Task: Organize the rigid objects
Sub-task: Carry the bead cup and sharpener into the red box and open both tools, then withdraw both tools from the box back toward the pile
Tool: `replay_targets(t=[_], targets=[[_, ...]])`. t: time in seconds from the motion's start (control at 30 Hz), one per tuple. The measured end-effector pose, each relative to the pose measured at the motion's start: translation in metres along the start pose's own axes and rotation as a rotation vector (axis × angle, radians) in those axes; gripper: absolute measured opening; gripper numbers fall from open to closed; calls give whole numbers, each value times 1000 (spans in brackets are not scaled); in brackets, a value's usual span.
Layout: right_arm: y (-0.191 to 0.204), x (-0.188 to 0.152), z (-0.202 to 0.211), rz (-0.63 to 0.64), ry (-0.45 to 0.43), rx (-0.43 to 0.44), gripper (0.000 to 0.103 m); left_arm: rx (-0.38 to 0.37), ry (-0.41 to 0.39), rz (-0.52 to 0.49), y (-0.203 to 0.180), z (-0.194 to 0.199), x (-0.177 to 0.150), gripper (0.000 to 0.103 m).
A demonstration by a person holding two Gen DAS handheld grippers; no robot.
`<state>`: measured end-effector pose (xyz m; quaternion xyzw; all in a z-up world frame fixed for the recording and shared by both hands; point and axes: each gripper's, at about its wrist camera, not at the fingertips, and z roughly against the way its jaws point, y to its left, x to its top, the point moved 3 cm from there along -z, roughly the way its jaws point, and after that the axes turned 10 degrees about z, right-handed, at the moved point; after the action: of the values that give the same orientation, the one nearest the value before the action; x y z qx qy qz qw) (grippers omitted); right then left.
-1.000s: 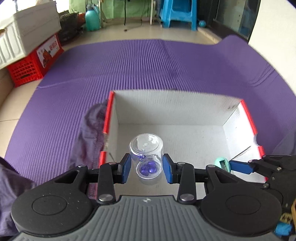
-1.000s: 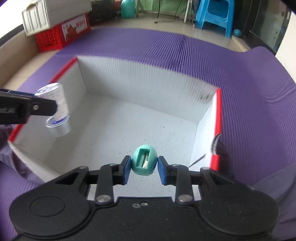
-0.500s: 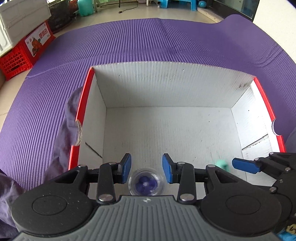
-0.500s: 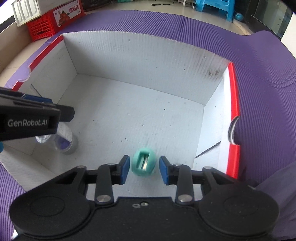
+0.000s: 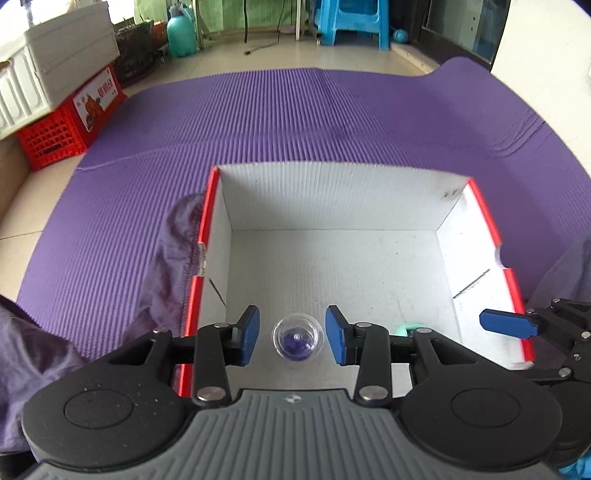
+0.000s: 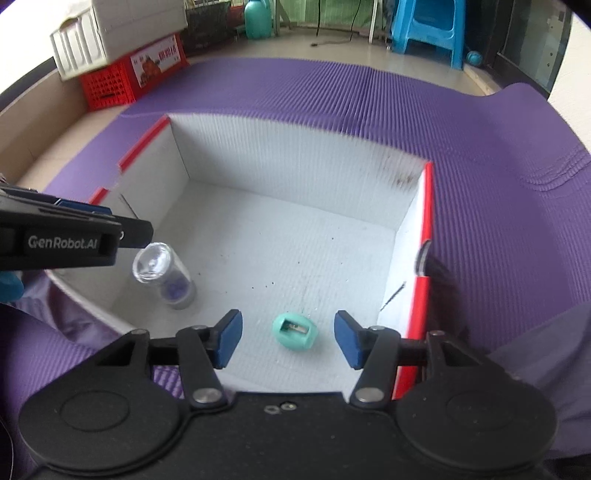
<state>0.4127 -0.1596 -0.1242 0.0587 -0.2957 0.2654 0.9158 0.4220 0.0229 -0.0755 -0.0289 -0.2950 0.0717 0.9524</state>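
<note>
Left wrist view first: my left tool [image 5: 291,335] is spread wide, blue pads on either side of a little clear jar [image 5: 297,339] with purple bits inside, but neither pad is touching it. The jar stands upright on the floor of the white cardboard box [image 5: 332,192], close to the near-left corner. The box has red trim along its top edges and sits on a ribbed purple mat [image 5: 258,114]. Some purple cloth [image 5: 173,258] is bunched up against the box's left wall.

From the right wrist view, my right tool [image 6: 288,339] is also wide apart, holding nothing. The teal egg-shaped pencil sharpener [image 6: 295,331] lies on the box floor between the pads, with clear gaps on both sides and its blade slot facing up. The jar shows up here too, off to the left, just under the left tool's arm, well apart from the sharpener.

Readable text: the side of the left tool says "GenRobot.AI" in white on black. Back on the room floor there's a red crate [image 6: 129,77] with a printed label, red characters and some kind of picture, too small for me to read. A white bin [image 6: 110,29] sits on top of it. There's a blue plastic stool [image 6: 424,26] and a teal jug [image 6: 258,18] at the far end.
</note>
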Motion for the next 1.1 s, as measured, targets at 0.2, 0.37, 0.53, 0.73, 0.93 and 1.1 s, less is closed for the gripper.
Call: replay_targets(t=[0.2, 0.37, 0.53, 0.73, 0.93, 1.1], targets=[[-5, -5, 40, -8, -57, 0, 60, -12, -37, -1, -2, 38, -7, 47], [-3, -10, 65, -11, -95, 1, 63, -10, -60, -17, -2, 68, -17, 47], [2, -16, 89, -11, -126, 7, 65, -15, -83, -22, 0, 94, -29, 56], [7, -26, 121, -19, -179, 20, 78, -29, -111, -15, 3, 123, -41, 59], [13, -40, 150, -32, -229, 38, 89, -31, -144, -25, 7, 147, -55, 69], [20, -53, 166, -29, -247, 48, 94, -25, -165, -35, 8, 164, -69, 72]])
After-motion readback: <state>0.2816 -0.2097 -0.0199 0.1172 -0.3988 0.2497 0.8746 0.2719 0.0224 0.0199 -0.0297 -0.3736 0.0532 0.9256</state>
